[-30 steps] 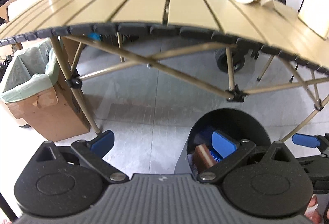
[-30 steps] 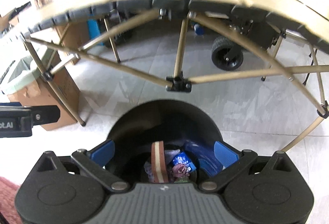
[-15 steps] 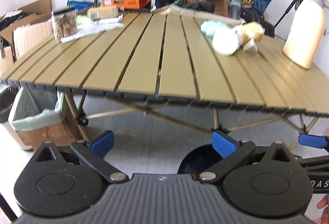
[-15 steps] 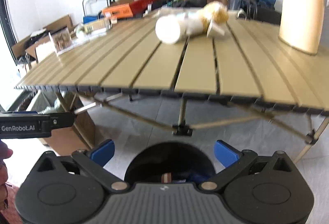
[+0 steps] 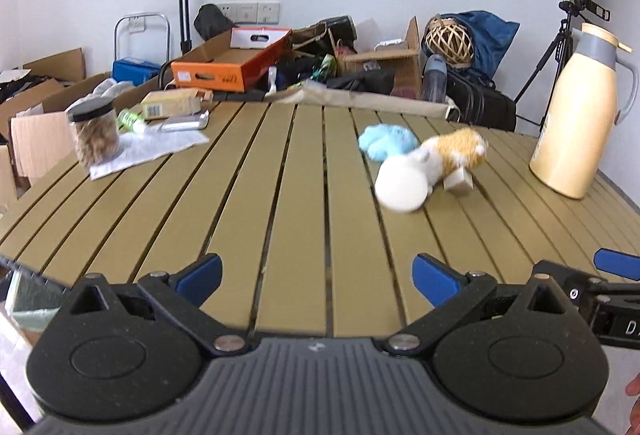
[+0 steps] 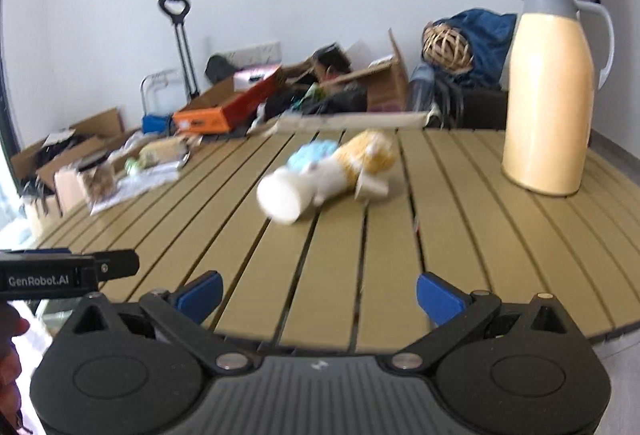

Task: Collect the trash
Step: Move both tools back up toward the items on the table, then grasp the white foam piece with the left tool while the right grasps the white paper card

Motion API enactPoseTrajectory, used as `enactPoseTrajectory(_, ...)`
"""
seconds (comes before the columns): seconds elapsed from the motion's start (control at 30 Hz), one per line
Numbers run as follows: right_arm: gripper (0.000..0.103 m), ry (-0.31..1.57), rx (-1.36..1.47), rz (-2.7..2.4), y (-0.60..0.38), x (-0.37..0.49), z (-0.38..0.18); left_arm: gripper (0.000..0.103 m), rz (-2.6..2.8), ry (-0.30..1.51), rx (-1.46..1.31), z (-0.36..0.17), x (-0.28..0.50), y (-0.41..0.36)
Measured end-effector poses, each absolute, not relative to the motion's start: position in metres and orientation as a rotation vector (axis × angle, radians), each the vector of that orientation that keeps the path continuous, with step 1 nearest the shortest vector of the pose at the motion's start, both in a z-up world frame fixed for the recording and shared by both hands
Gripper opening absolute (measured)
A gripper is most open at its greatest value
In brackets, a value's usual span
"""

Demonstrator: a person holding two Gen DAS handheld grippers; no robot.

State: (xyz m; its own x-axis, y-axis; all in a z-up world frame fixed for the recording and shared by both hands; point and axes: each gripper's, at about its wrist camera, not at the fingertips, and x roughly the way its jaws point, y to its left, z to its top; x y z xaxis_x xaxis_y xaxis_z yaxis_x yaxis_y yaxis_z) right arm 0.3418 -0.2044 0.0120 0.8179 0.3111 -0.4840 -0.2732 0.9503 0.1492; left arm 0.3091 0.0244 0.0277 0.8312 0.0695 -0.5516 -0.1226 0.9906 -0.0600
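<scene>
A white paper cup point(image 5: 401, 186) lies on its side on the slatted tan table point(image 5: 248, 203), touching a small tan paper piece point(image 5: 459, 182) and an orange-and-white plush toy point(image 5: 456, 152). The cup also shows in the right wrist view point(image 6: 282, 196). My left gripper point(image 5: 316, 277) is open and empty above the table's near edge. My right gripper point(image 6: 318, 293) is open and empty, also over the near edge, to the right of the left one. The trash bin is out of view.
A cream thermos jug point(image 5: 580, 115) stands at the table's right. A light blue plush point(image 5: 386, 141) lies behind the cup. A jar point(image 5: 96, 137) on white paper, a box point(image 5: 172, 103) and boxes of clutter sit at the far left and back.
Both grippers have risen from over the black bin under the table up to tabletop height. The bin has dropped out of view and the tabletop items now lie ahead.
</scene>
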Motion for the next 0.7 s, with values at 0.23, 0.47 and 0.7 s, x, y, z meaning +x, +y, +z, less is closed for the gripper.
enactPoseTrajectory(0.23, 0.103, 0.467, 0.096, 0.267, -0.223, 0.382, 0.016, 0.103, 0.073, 0.564, -0.090, 0.032, 0.351, 0.008)
enactPoseTrajectory(0.47, 0.103, 0.446, 0.120, 0.240, -0.235, 0.422, 0.010, 0.103, 0.036, 0.556, -0.060, 0.024, 0.397, -0.016)
enactPoseTrajectory(0.7, 0.103, 0.466, 0.138, 0.197, -0.248, 0.463, -0.010, 0.103, 0.029, 0.571, -0.033, 0.002, 0.444, -0.033)
